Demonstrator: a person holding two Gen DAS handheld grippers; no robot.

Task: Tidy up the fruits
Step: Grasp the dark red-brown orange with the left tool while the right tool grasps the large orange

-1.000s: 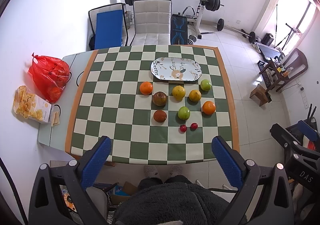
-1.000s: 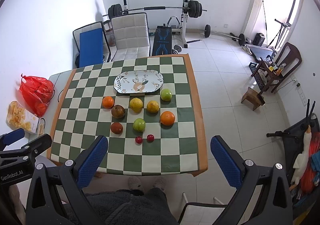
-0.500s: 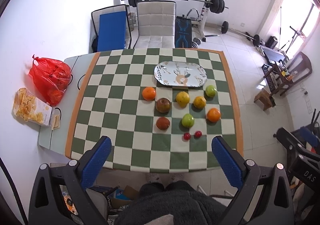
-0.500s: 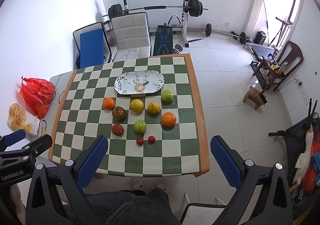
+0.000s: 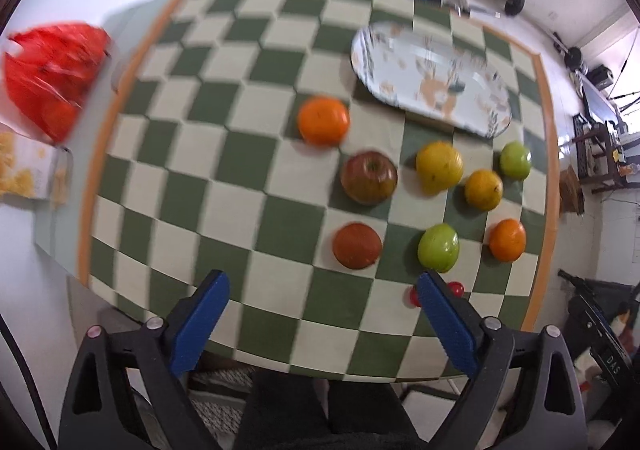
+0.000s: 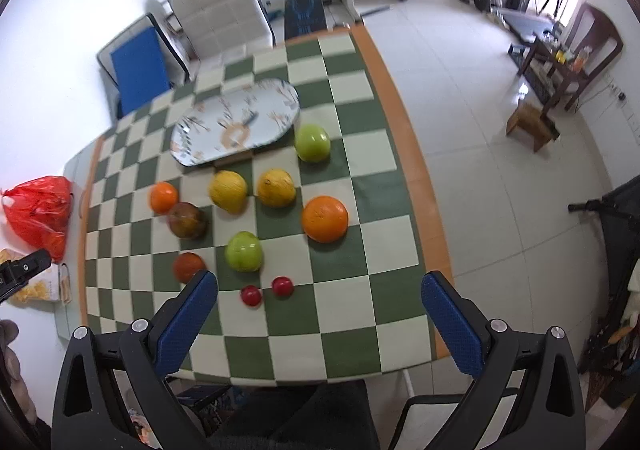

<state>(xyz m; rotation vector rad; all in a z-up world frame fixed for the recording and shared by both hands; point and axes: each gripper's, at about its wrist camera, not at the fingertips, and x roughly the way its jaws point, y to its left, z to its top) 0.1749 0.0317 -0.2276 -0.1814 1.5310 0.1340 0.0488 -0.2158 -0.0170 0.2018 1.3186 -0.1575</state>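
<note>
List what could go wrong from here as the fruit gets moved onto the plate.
1. The two small red fruits lie loose near the table's front edge; a nudge from either open hand-held gripper could roll them off.
2. The yellow fruits sit close together, so wide jaws may bump a neighbour.
3. The oval plate looks shallow; round fruit could roll off it.

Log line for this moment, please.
left gripper: open, empty | right gripper: open, empty | oval patterned plate: no fruit | fruits: all on checkered table
</note>
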